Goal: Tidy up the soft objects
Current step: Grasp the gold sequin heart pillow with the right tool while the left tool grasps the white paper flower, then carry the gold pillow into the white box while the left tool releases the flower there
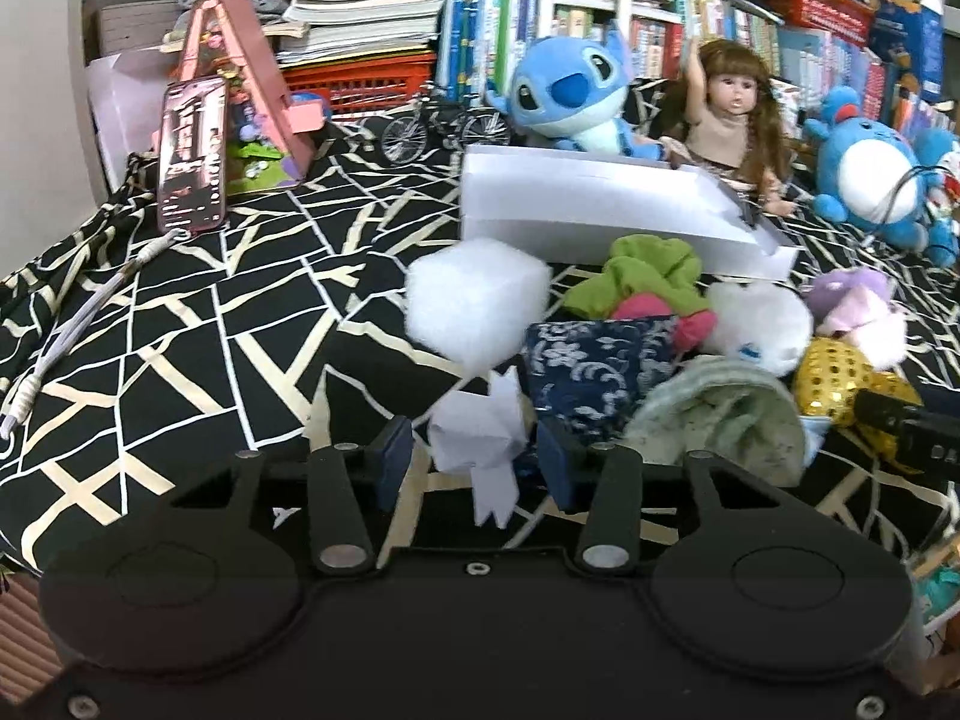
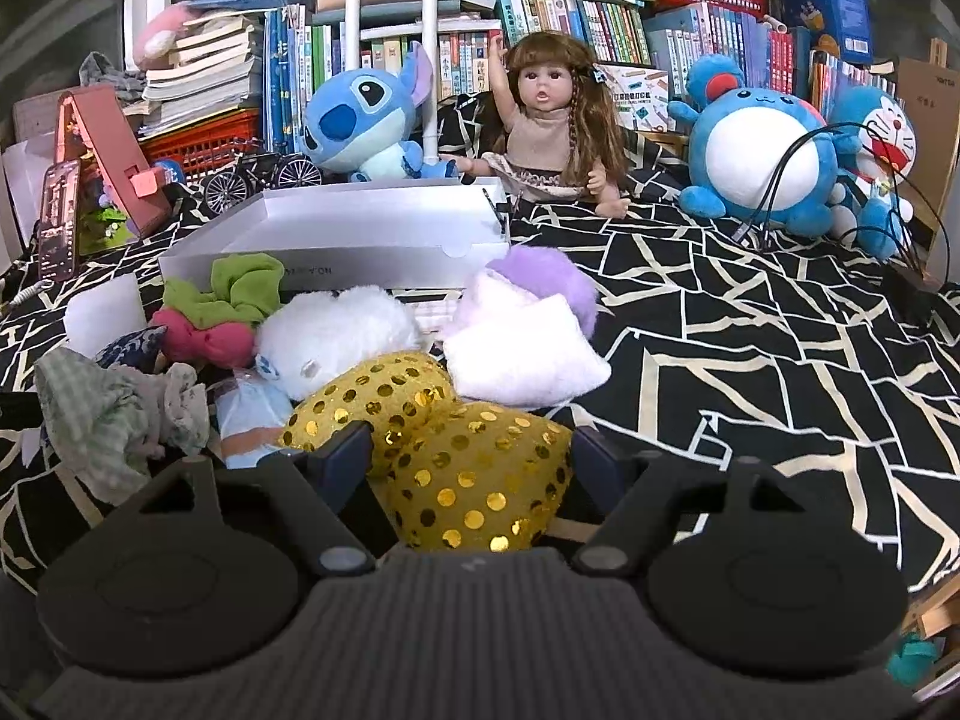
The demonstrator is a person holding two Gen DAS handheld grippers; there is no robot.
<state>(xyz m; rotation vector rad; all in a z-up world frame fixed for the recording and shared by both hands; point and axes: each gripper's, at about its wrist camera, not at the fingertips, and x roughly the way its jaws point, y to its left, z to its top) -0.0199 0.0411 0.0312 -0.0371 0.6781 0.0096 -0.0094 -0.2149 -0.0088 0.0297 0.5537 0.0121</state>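
- My left gripper [image 1: 474, 456] is partly closed around a small white folded-paper piece [image 1: 480, 432]. It sits between my two blue pads [image 1: 393, 450], but I cannot tell whether they actually press on it.
- My right gripper [image 2: 474, 462] stands wide, with the gold sequined cushion [image 2: 474, 468] filling the gap between its fingers. The pads seem to lie against the cushion's sides, though I cannot be sure of a firm hold.
- Just past the paper piece lie a navy floral pouch [image 1: 594, 360] and a pale green checked cloth [image 1: 720, 420], crumpled beside it.
- Beyond those sit a white foam block [image 1: 474, 300], a green cloth [image 1: 648, 270] on top of a pink one [image 1: 690, 318], and a white fluffy plush [image 2: 336, 336].
- Behind the gold cushion a white and lilac soft bundle [image 2: 528, 330] rests on the black patterned bedspread [image 2: 750, 330].
- A shallow white box [image 2: 336, 228] lies open behind the heap of soft things, near but apart from them.
- Farther back, a blue alien plush [image 2: 360, 120], a long-haired doll [image 2: 552, 120] and a round blue plush [image 2: 756, 144] sit in a row before the bookshelves [image 2: 600, 18].
- On the left stand a miniature bicycle [image 1: 444, 126] and a pink phone [image 1: 192, 156], propped upright.
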